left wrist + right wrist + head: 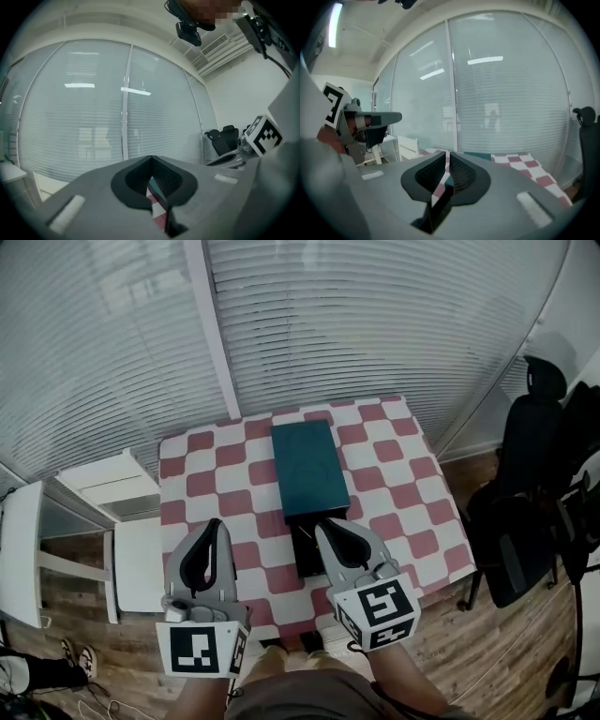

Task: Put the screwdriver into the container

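Both tools hover, empty, over the near edge of the checked counter, clear of the work. The left tool is closed, tips meeting on nothing. The right tool is all but closed, with a thin slit between its jaws. The teal container lies lengthwise at the counter's centre, its dark near end just ahead of the tools. No screwdriver can be made out. Neither tool holds it, so it probably lies in that dark end.
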